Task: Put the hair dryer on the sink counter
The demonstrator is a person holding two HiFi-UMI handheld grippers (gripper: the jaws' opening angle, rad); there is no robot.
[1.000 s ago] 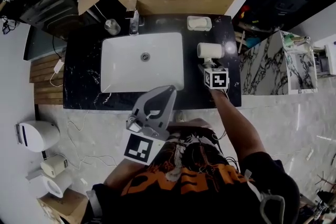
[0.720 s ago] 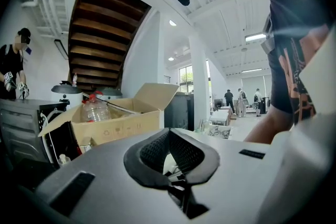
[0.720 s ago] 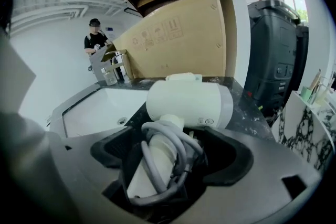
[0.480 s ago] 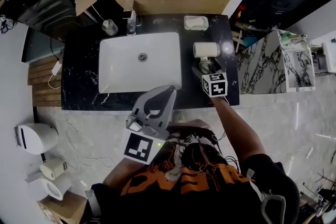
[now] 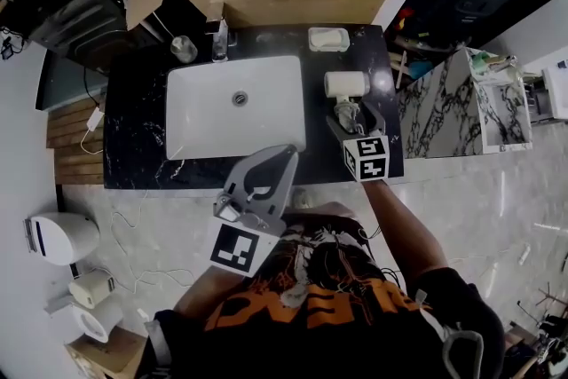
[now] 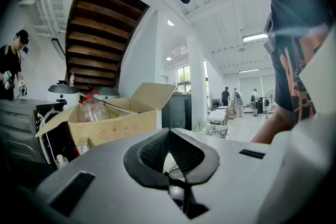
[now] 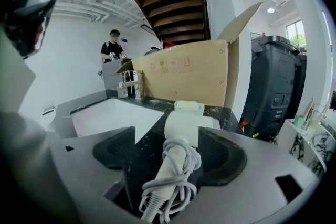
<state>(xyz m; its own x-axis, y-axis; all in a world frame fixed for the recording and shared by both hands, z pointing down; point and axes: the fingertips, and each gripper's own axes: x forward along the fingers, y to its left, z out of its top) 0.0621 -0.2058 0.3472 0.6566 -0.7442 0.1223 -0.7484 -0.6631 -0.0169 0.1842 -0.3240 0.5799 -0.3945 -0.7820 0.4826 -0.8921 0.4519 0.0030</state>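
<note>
A black, white-veined stone sink counter fills mid-frame. The open brown cardboard box at the top carries only faint printed symbols, too small to read. The white rectangular basin is smooth. At lower centre, the grey left gripper has its jaws together on nothing. The right gripper is closing but wide, its pads clear of the matte white hair dryer. The dryer lies on the counter right of the basin, cord coiled round its handle.

Right gripper outstretched, fingers closing around hair dryer; left gripper fingers together.
</note>
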